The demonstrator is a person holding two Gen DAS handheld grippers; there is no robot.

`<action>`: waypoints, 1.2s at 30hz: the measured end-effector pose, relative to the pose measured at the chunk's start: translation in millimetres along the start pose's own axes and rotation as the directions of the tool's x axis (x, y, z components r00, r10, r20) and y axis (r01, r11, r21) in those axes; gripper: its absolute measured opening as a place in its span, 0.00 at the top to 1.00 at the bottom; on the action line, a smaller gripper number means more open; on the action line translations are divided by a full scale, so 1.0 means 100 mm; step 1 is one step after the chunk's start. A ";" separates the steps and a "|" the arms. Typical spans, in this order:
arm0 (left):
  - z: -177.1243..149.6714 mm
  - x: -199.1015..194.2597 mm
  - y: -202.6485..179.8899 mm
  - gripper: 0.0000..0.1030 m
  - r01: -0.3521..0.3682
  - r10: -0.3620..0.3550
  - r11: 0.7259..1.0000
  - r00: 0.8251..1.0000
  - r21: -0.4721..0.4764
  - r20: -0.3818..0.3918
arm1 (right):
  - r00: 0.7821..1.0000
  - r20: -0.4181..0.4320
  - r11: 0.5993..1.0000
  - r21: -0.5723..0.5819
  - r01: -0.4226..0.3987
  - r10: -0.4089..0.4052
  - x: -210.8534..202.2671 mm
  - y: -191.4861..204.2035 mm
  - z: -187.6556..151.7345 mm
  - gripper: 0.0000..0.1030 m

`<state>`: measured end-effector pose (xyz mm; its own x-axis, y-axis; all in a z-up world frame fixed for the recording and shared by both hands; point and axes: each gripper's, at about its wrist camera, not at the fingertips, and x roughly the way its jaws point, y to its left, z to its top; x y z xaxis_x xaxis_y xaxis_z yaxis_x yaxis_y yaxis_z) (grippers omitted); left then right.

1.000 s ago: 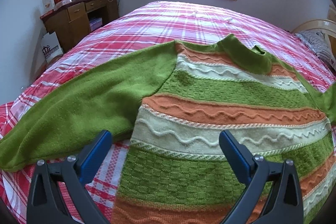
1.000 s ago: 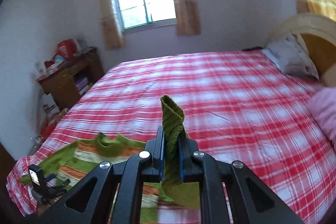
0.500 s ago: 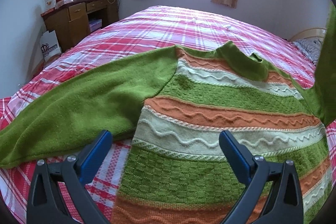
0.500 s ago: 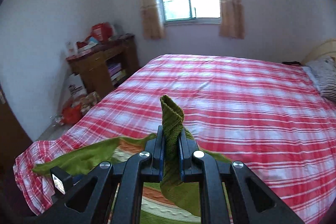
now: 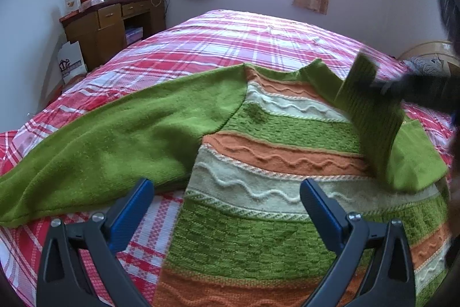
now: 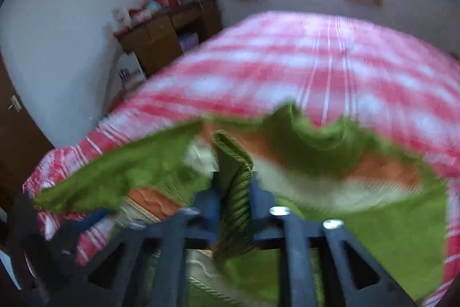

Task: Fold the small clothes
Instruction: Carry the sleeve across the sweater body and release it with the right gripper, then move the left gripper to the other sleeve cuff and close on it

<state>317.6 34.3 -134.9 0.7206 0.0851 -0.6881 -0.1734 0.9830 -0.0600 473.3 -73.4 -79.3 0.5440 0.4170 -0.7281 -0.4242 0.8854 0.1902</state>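
Note:
A green, orange and cream striped sweater (image 5: 273, 146) lies flat on the plaid bed (image 5: 258, 33), with its left sleeve (image 5: 115, 140) spread out to the side. My left gripper (image 5: 227, 192) hangs open just above the lower body of the sweater, with nothing between its fingers. My right gripper (image 6: 234, 192), a dark blur at the right edge of the left wrist view, carries the ribbed cuff (image 6: 233, 163) of the other sleeve over the sweater's chest. Its jaws are opening and the cuff (image 5: 359, 88) still stands between the pads, with the sleeve doubled back over the body.
A wooden desk (image 5: 115, 25) with red boxes stands by the far left wall, and a white bag (image 5: 70, 62) leans against it. A window with curtains is behind the bed. A pillow (image 5: 425, 62) and a headboard lie at the far right.
My right gripper has swung down and to the left, bringing the sleeve cuff from high above the bed onto the sweater's chest. The left gripper has stayed in place, open.

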 end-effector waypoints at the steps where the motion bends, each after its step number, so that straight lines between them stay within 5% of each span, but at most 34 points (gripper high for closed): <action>1: 0.00 0.00 0.01 0.00 0.000 0.000 1.000 1.000 -0.005 -0.002 | 1.000 -0.026 1.000 0.029 -0.010 0.010 0.09 -0.05 -0.09 0.37; 3: 0.01 0.01 0.02 0.00 0.000 0.000 1.000 1.000 -0.012 -0.004 | 0.998 -0.030 0.997 0.059 -0.055 0.057 0.07 -0.13 -0.20 0.37; 8: 0.02 0.04 0.02 0.00 -0.004 0.004 1.000 1.000 -0.010 -0.016 | 0.999 0.051 0.995 0.097 0.006 -0.011 -0.44 -0.55 -0.39 0.37; 12: 0.06 0.03 0.02 0.00 0.012 -0.012 1.000 1.000 -0.005 -0.020 | 0.970 0.063 0.969 0.088 0.229 -0.235 -0.76 -0.96 -0.51 0.37; 16: 0.22 -0.02 0.01 0.00 0.023 -0.023 1.000 0.998 -0.013 -0.064 | 0.930 -0.034 0.926 0.084 0.369 -0.367 -0.68 -1.32 -0.78 0.37; 18: 0.32 -0.15 0.00 0.00 0.026 -0.026 0.999 1.000 -0.039 0.000 | 0.926 -0.099 0.923 0.097 0.373 -0.364 -0.56 -1.42 -0.96 0.36; 20: 0.37 -0.16 -0.06 0.00 0.027 -0.026 0.999 1.000 -0.039 0.009 | 0.921 -0.052 0.919 0.070 0.388 -0.385 -0.60 -1.35 -1.03 0.36; 24: 0.33 0.08 -0.30 0.00 -0.053 0.056 0.997 0.997 0.057 -0.046 | 0.918 -0.061 0.916 0.064 0.396 -0.392 -0.64 -1.30 -1.05 0.36; 27: 0.21 0.38 -0.40 0.00 -0.144 0.160 0.980 0.980 0.137 -0.119 | 0.926 -0.076 0.924 0.067 0.376 -0.371 -0.73 -1.29 -1.04 0.36; 30: 0.21 0.38 -0.32 0.00 -0.148 0.158 0.985 0.981 0.086 -0.114 | 0.924 -0.035 0.919 0.099 0.381 -0.380 -0.80 -1.36 -1.00 0.36; 36: 0.16 0.36 -0.24 0.00 -0.120 0.131 0.989 0.983 0.090 -0.131 | 0.925 -0.084 0.918 0.119 0.379 -0.371 -0.71 -1.49 -1.08 0.34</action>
<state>357.9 16.3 -146.4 0.5975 0.1909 -0.7788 -0.1974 0.9764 0.0878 419.6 -257.0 -126.5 0.5999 0.0401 -0.7991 -0.0970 0.9950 -0.0229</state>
